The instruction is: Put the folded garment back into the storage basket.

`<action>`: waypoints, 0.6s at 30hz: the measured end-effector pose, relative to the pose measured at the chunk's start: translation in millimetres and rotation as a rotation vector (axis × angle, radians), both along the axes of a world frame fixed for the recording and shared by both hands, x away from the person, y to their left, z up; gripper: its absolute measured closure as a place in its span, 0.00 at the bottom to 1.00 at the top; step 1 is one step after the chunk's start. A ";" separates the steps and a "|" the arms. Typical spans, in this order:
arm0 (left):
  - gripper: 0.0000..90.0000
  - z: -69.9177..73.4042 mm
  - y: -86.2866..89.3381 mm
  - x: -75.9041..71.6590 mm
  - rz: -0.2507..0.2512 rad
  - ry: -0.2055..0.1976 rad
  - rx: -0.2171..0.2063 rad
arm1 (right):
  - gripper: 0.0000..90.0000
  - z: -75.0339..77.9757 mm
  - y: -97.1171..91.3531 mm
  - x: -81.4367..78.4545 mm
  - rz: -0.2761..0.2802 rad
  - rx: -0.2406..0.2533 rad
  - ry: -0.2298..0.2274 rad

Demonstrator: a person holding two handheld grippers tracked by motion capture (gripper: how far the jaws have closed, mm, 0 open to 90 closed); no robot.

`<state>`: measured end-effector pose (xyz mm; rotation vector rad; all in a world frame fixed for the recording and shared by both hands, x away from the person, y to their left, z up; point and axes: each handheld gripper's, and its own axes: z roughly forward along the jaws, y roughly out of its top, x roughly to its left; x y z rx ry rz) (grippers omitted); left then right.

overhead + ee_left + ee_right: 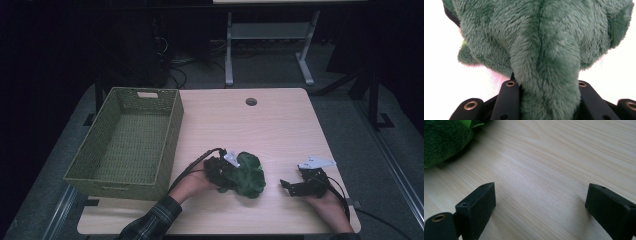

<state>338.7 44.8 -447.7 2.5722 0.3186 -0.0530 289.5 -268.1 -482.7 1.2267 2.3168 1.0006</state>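
Bare worktop [240, 125] lies open between the green plush toy [247, 175] and the far edge; a woven basket [127, 140] walls off the left side, while the right tongs [286, 186] rest just beside the toy

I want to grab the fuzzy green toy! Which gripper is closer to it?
The left. The left gripper has its fingers squeezing the green plush toy. The right gripper sits apart from the toy on the table, open with nothing in it.
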 end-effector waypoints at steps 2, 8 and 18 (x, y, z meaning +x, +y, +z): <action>0.80 0.9 0.9 0.8 -0.001 0.000 -0.001 | 0.10 -0.1 -0.1 0.0 0.001 0.000 -0.001; 0.82 6.4 1.4 -0.9 0.009 -0.014 -0.009 | 0.10 0.1 0.1 -0.1 -0.003 0.002 0.002; 0.82 21.6 7.5 -1.2 0.048 0.015 -0.075 | 0.10 0.1 0.0 0.3 0.003 0.002 0.001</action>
